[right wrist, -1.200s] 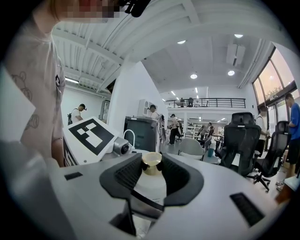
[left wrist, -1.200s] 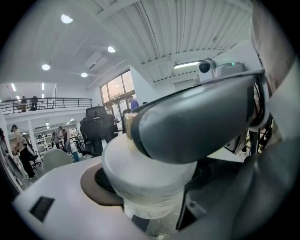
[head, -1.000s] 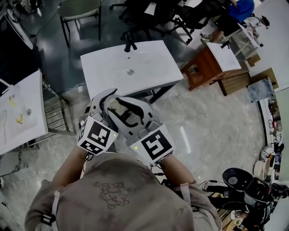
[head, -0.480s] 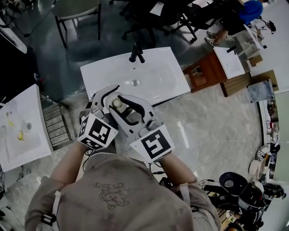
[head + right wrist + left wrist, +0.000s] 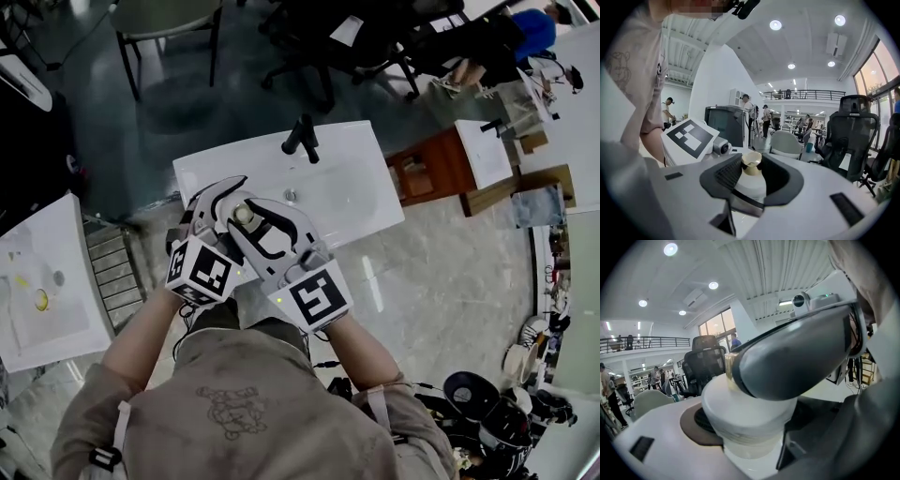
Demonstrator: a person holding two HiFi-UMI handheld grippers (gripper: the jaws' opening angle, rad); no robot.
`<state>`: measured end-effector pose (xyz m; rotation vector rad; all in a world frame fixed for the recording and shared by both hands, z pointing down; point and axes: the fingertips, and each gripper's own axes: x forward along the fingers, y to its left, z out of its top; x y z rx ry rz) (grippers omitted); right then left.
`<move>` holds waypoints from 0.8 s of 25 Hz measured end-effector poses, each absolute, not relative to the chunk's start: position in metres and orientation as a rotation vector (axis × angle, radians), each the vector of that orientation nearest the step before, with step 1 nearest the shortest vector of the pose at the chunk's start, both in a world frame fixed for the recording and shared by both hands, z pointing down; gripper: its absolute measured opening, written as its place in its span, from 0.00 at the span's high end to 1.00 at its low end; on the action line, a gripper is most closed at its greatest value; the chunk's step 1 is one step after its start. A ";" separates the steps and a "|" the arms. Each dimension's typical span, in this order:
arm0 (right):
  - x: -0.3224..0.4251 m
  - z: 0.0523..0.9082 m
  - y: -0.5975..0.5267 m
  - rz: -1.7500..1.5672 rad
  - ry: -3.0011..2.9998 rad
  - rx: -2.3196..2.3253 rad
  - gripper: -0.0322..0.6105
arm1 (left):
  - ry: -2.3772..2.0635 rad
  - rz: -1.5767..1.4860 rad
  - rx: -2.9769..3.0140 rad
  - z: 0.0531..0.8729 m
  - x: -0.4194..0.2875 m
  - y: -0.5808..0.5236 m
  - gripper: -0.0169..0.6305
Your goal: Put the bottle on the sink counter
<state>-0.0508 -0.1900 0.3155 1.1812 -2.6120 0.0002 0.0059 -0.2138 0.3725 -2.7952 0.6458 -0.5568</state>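
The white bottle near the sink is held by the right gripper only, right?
No. The left gripper holds the bottle too: the left gripper view shows its jaws pressed on the bottle's white body. The rest stands: the right gripper grips it, near the sink.

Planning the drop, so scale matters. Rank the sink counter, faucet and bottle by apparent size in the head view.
1. sink counter, by far.
2. faucet.
3. bottle, but only its top shows and it sits nearer the camera, so faucet against bottle is unsure.
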 end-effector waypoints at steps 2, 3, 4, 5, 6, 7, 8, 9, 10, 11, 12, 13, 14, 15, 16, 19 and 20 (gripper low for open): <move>-0.049 0.324 -0.204 0.000 -2.611 1.173 0.74 | 0.650 -0.558 -2.800 0.381 0.008 -0.228 0.46; -0.048 0.328 -0.210 -0.003 -2.610 1.167 0.74 | 0.650 -0.561 -2.805 0.385 0.009 -0.233 0.46; -0.047 0.331 -0.214 0.000 -2.610 1.164 0.74 | 0.649 -0.564 -2.809 0.389 0.010 -0.237 0.46; -0.045 0.334 -0.218 0.007 -2.612 1.164 0.74 | 0.649 -0.567 -2.814 0.392 0.012 -0.240 0.46; -0.044 0.335 -0.222 0.015 -2.613 1.164 0.74 | 0.650 -0.571 -2.818 0.394 0.014 -0.244 0.46; -0.041 0.337 -0.227 0.022 -2.614 1.164 0.74 | 0.651 -0.576 -2.821 0.396 0.016 -0.249 0.46; -0.038 0.338 -0.233 0.030 -2.615 1.164 0.74 | 0.651 -0.582 -2.822 0.398 0.018 -0.255 0.46; -0.035 0.341 -0.240 0.043 -2.617 1.167 0.74 | 0.650 -0.589 -2.822 0.401 0.021 -0.262 0.46; -0.032 0.344 -0.248 0.057 -2.618 1.171 0.74 | 0.649 -0.597 -2.823 0.404 0.024 -0.269 0.46; -0.029 0.349 -0.256 0.070 -2.618 1.172 0.74 | 0.649 -0.606 -2.824 0.409 0.027 -0.277 0.46; -0.027 0.354 -0.263 0.080 -2.619 1.170 0.74 | 0.650 -0.615 -2.825 0.415 0.029 -0.284 0.46; -0.025 0.360 -0.271 0.086 -2.620 1.164 0.74 | 0.651 -0.621 -2.825 0.421 0.031 -0.292 0.46; -0.023 0.367 -0.278 0.089 -2.622 1.156 0.74 | 0.651 -0.622 -2.827 0.428 0.033 -0.299 0.46; -0.021 0.373 -0.285 0.089 -2.624 1.149 0.74 | 0.650 -0.619 -2.832 0.434 0.034 -0.306 0.46; -0.020 0.379 -0.292 0.090 -2.627 1.142 0.74 | 0.649 -0.615 -2.838 0.440 0.036 -0.312 0.46; -0.018 0.396 -0.307 0.099 -2.627 1.122 0.74 | 0.654 -0.622 -2.847 0.458 0.038 -0.327 0.46; -0.017 0.402 -0.311 0.106 -2.627 1.116 0.74 | 0.658 -0.631 -2.846 0.464 0.038 -0.331 0.46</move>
